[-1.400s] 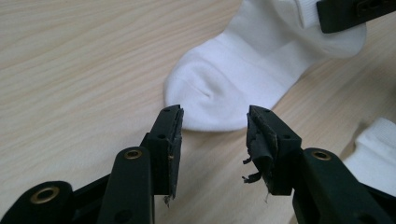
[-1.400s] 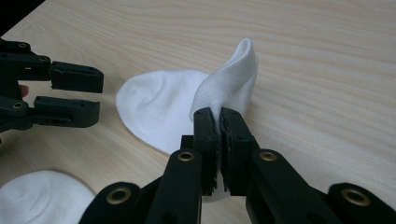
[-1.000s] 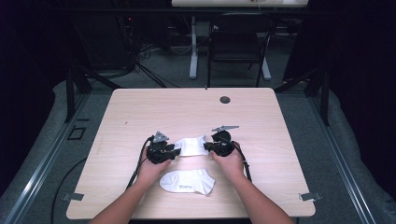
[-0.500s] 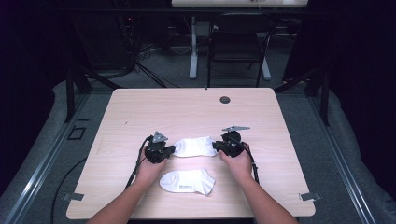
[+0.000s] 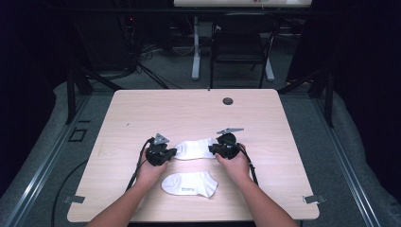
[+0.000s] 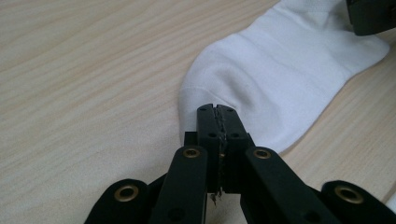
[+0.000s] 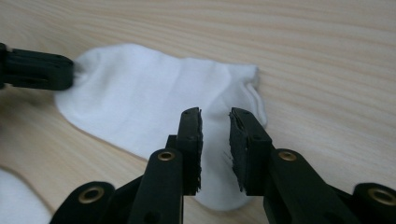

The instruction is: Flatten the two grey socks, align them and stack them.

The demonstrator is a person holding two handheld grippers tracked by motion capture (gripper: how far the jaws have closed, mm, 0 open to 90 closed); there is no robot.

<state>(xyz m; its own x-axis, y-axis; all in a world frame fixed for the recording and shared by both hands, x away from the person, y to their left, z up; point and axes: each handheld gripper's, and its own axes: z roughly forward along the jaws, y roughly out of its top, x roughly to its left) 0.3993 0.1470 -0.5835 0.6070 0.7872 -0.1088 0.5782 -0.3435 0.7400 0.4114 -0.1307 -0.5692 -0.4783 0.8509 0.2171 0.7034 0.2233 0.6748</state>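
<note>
My left gripper (image 6: 218,114) is pressed together on one end of the far sock (image 5: 195,148), and my right gripper (image 7: 215,122) sits spread over the other end, gripping nothing. To do this well, I'd probably keep the left pinch firm and the cloth flat. The second sock (image 5: 190,183) lies just behind both grippers.

Two white socks (image 5: 194,149) (image 5: 190,183) (flat, apart)

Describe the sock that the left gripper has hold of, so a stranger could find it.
On the wooden table, look near the front edge where the person's two hands meet. The held sock is the white one stretched between the left gripper and the right gripper; the other sock lies loose, nearer the person.
</note>
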